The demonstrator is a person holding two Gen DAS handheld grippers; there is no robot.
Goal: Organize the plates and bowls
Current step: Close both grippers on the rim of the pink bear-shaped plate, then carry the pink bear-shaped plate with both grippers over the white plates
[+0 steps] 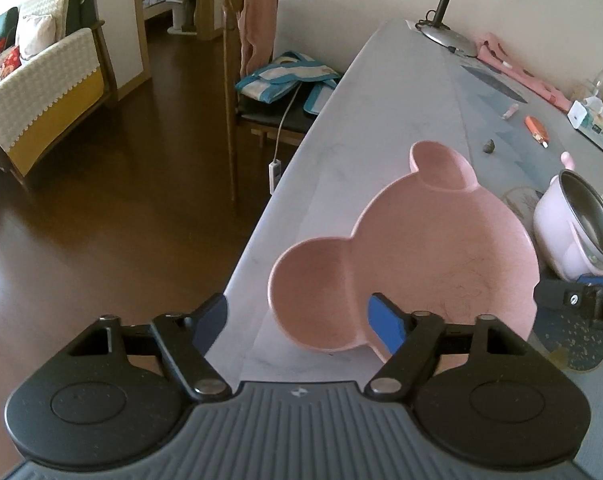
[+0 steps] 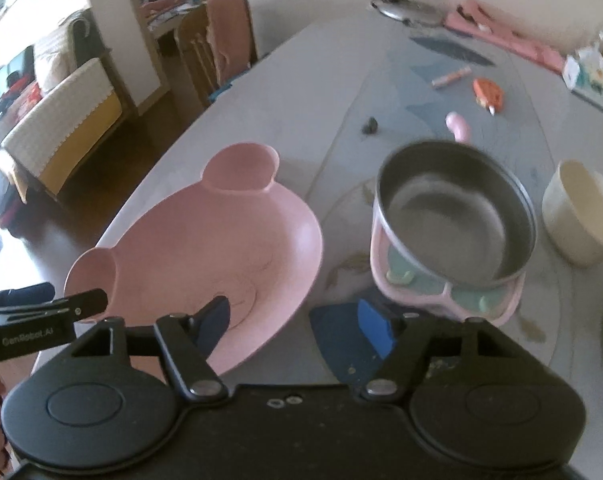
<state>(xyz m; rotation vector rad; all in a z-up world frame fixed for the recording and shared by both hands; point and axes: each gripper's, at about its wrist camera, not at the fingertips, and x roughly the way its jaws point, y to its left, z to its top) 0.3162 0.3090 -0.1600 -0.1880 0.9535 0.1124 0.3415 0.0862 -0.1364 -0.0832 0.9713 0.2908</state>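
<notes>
Pink and bear-shaped, the plate [image 1: 441, 256] lies on the pale tabletop [image 1: 361, 100] near its left edge, with its two round ears toward that edge and its wide body toward the middle. One ear is close to the cameras, the other farther off, so a line through the ears runs roughly along the table's edge.

At the left, the left tool [image 1: 297, 322] tilts steeply down over the near ear. Its jaws stand partly open, with the near ear's rim between them; the right blue finger [image 1: 385, 328] overlaps the rim, though I cannot tell for sure whether it touches. Nothing is gripped.

Farther right, the right tool [image 2: 297, 324] also tilts steeply down, at the plate's near right rim. Its jaws are partly open too; the dark left finger [image 2: 215, 326] sits over the plate's inside and the blue right finger [image 2: 375, 328] outside the rim, above a dark blue mat [image 2: 337, 344]. The view is blurred here, and it seems to hold nothing.

Right of the plate stands a steel-lined pink pot [image 2: 453, 216], and beyond it a cream bowl [image 2: 581, 216].
</notes>
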